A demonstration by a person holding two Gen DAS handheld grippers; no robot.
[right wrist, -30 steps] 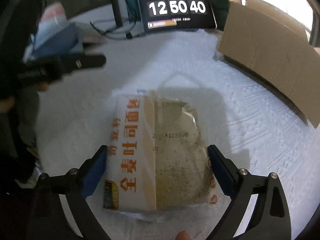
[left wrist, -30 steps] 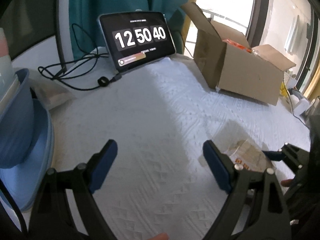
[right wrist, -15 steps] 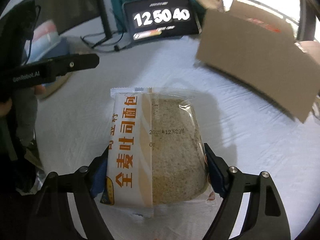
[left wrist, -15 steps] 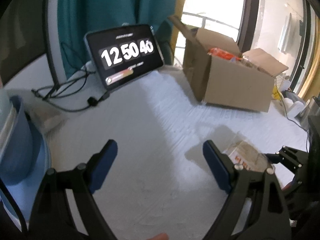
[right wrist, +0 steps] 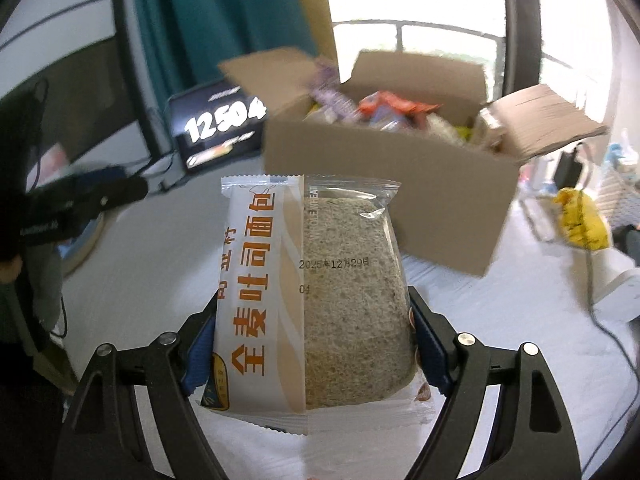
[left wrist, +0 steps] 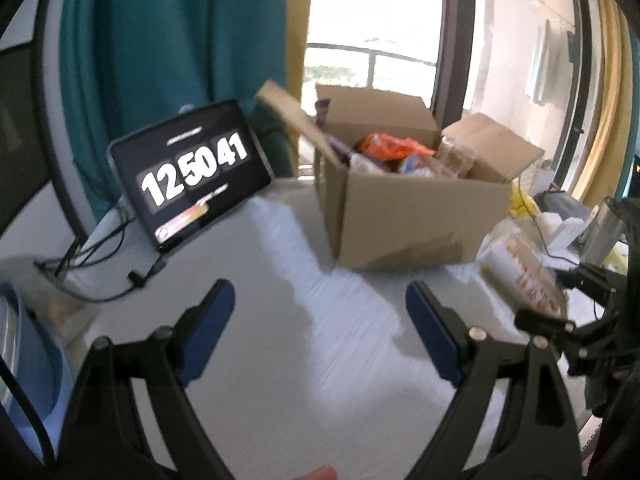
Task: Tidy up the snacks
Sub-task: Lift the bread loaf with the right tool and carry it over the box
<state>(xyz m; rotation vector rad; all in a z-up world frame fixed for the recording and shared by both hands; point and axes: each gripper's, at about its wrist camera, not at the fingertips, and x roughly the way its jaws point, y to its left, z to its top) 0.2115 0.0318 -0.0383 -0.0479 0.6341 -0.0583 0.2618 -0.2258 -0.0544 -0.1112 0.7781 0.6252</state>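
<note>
My right gripper (right wrist: 312, 344) is shut on a packet of whole-wheat toast bread (right wrist: 320, 292), white and orange on its left half, clear on its right, held off the table. The same bread packet (left wrist: 520, 268) shows blurred at the right of the left wrist view, in the right gripper (left wrist: 560, 300). Beyond it stands an open cardboard box (right wrist: 392, 184) with several snack packs inside. My left gripper (left wrist: 320, 328) is open above the white tablecloth with nothing between its blue pads; the cardboard box (left wrist: 416, 216) lies ahead to its right.
A tablet (left wrist: 192, 172) showing a clock leans at the back left, with black cables (left wrist: 100, 272) beside it. A blue tub (left wrist: 28, 364) sits at the left edge. Teal curtain (left wrist: 172, 52) and a bright window lie behind. A yellow bag (right wrist: 580, 220) lies right of the box.
My right gripper closed on the bread packet and lifted it off the table toward the box. My left gripper rose too, staying open and empty; the box interior came into view.
</note>
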